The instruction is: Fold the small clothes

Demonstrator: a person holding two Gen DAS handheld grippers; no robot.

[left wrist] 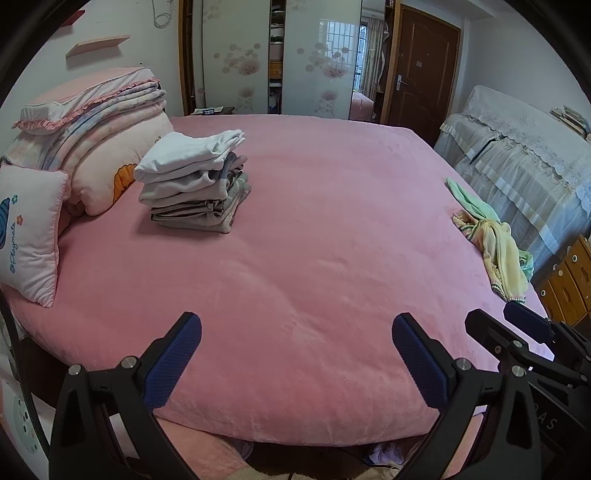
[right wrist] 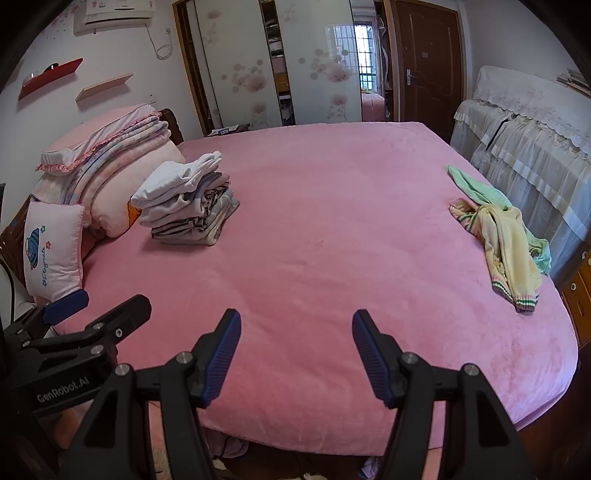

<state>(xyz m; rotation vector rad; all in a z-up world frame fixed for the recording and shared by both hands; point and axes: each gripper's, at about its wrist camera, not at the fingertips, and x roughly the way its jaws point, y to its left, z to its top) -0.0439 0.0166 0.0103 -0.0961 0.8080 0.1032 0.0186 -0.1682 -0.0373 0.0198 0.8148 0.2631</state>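
Both grippers hang over the near edge of a pink bed (left wrist: 314, 240), empty. Left gripper (left wrist: 296, 354) has its fingers wide apart, nothing between the blue pads. Right gripper (right wrist: 296, 350) also has fingers apart, narrower gap, nothing held.

Right wrist view alone shows an air conditioner (right wrist: 114, 14) high on the wall and a red shelf (right wrist: 50, 75); it also catches the left gripper at lower left with "GenRobot.AI" printed on its body. Left wrist view shows the right gripper's tip at lower right and a wooden drawer unit (left wrist: 569, 280) more clearly.

Wardrobe (left wrist: 277, 55) at the back stands partly open; shelves inside hold stuff, too small to tell what.

Stack of folded clothes (left wrist: 194, 181) sits on the left part of the bed, white pieces on top, grey ones below, just beside a pile of folded bedding (left wrist: 92, 122) and a pink cushion (left wrist: 31, 229). Unfolded clothes (left wrist: 491, 236) lie crumpled near the right edge of the bed: a yellow top with striped cuffs over a mint green piece, well apart from the stack and from both grippers. A lace-covered piece of furniture (left wrist: 517, 158) stands beyond the bed's right side.
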